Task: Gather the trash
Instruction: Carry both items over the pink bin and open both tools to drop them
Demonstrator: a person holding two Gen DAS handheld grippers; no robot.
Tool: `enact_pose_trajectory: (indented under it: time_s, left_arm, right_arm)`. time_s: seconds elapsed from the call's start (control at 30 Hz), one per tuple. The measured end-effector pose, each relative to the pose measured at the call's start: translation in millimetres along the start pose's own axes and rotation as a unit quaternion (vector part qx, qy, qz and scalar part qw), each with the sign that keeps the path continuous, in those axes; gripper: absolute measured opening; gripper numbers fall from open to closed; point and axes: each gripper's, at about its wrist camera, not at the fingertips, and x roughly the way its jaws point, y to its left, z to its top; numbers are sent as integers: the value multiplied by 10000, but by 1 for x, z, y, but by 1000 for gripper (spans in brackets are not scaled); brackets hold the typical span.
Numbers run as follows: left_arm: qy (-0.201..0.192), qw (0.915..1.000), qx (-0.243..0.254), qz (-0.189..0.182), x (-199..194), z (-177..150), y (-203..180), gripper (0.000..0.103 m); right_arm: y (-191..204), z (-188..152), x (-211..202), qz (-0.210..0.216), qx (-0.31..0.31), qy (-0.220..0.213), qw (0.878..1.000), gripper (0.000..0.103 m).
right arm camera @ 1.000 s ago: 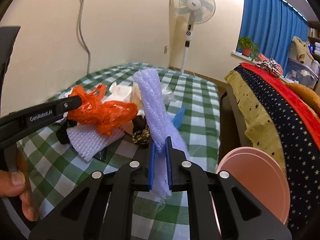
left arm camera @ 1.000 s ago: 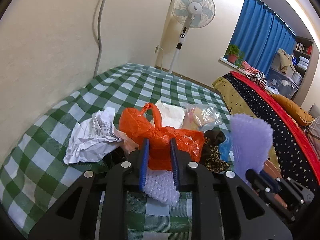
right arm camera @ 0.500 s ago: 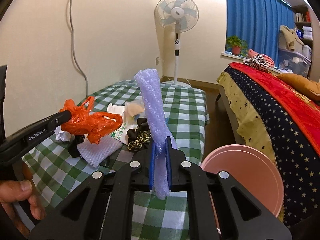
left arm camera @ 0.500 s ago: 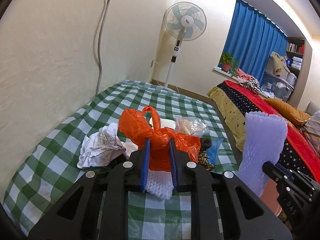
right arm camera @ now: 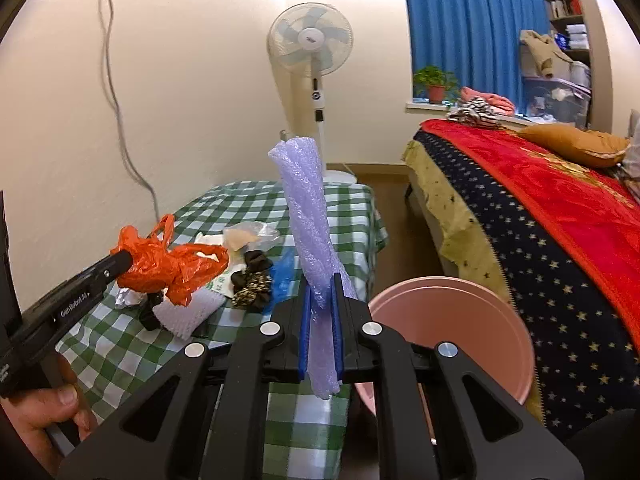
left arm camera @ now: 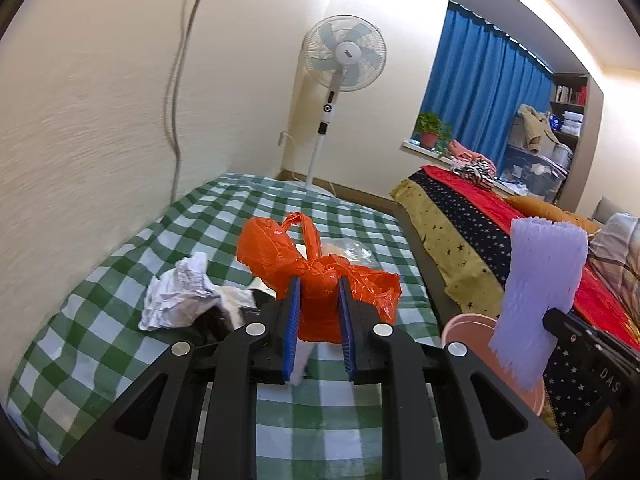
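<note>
White pedestal fan (left arm camera: 345, 58) upper centre, against cream wall; grey cable (right arm camera: 120, 92) hangs down wall at left. Blue curtain (left arm camera: 484, 92) upper right, potted plant (right arm camera: 435, 84) on sill beside it. Red star-patterned blanket (right arm camera: 552, 208) covers bed at right.

Green-checked tablecloth (left arm camera: 132, 344): crumpled paper (left arm camera: 176, 296), clear plastic bag (right arm camera: 250, 236), dark scrunchies (right arm camera: 252, 280), white foam net (right arm camera: 192, 310).

Your left claw (left arm camera: 319, 300) is clamped on the bag (left arm camera: 316, 272); your right claw (right arm camera: 321, 320) pinches the foam (right arm camera: 308, 220), both raised.
</note>
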Motion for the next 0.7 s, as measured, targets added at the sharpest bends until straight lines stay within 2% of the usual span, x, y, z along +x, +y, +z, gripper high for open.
enact_pose_trajectory:
  time_s: [0.37, 0.7]
  left_arm:
    - [49, 9980, 306, -543, 9, -10, -42, 18]
    - [184, 9921, 616, -1077, 28, -23, -82, 18]
  right_arm:
    - [-52, 9, -15, -480, 567, 0, 9972, 10]
    - [-96, 3, -8, -739, 1143, 164, 9906, 10]
